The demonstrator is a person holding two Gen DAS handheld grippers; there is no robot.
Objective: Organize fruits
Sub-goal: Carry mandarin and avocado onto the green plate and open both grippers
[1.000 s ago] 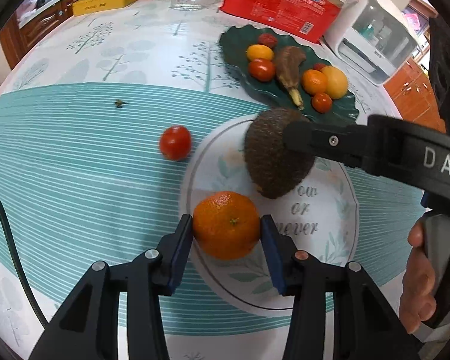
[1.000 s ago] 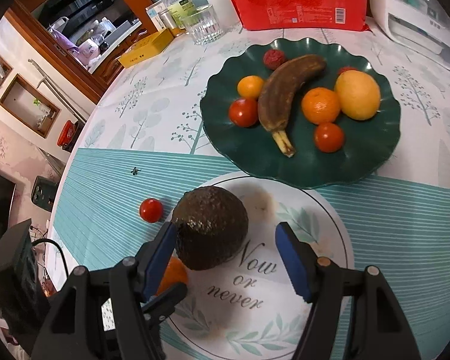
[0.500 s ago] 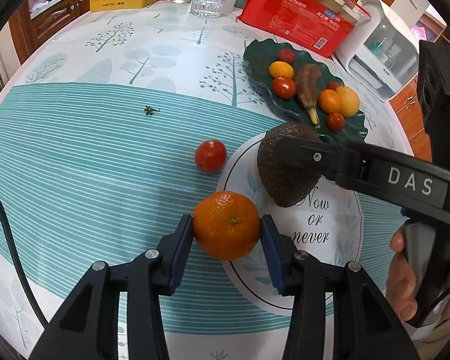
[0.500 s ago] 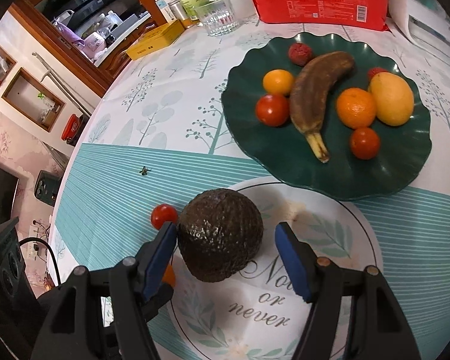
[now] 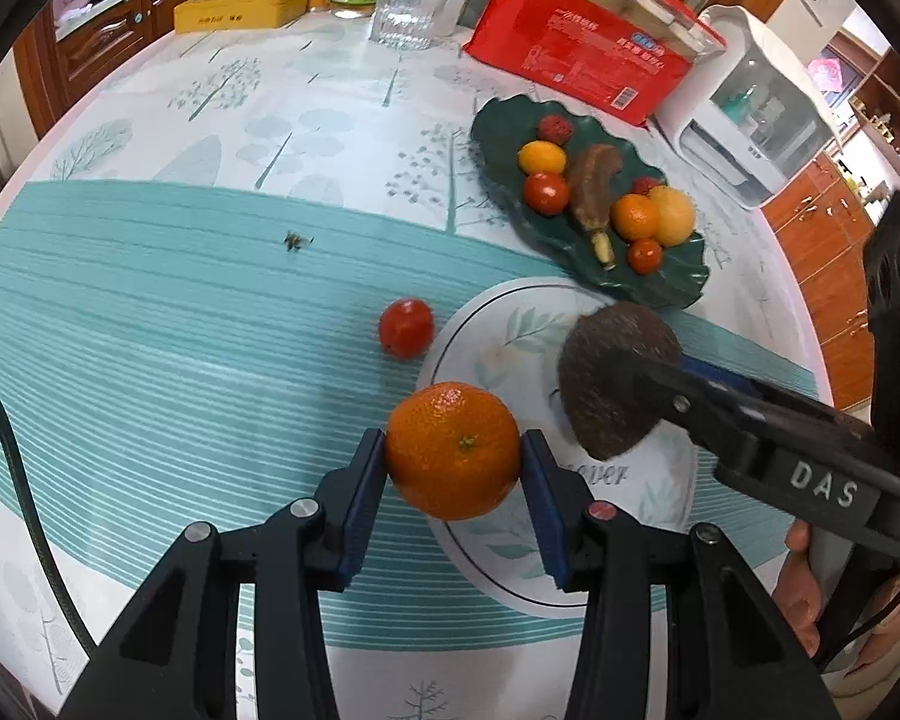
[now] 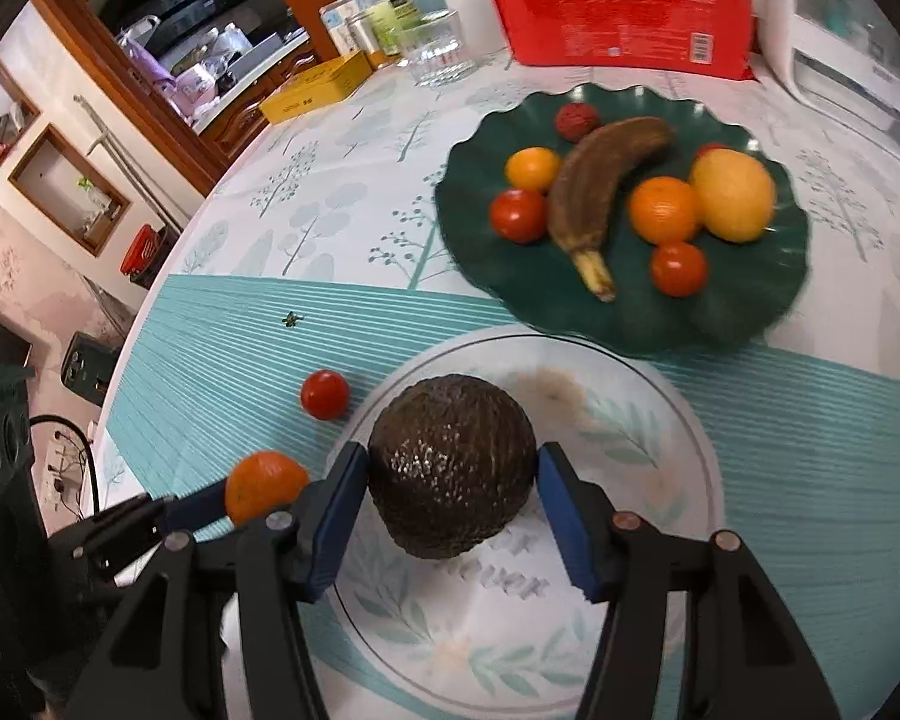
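Blue-padded left gripper [image 5: 453, 462] angles steeply down at lower centre of its view, pads pressed on both sides of a mandarin [image 5: 453, 450]. Right gripper [image 6: 450, 492], also pitched down, low centre frame; both pads touch a dark avocado [image 6: 452, 467] over the white printed plate [image 6: 660, 420]. Loose cherry tomato [image 5: 406, 327] mid-frame on the tablecloth; green plate [image 6: 498, 276] of fruit upper right.
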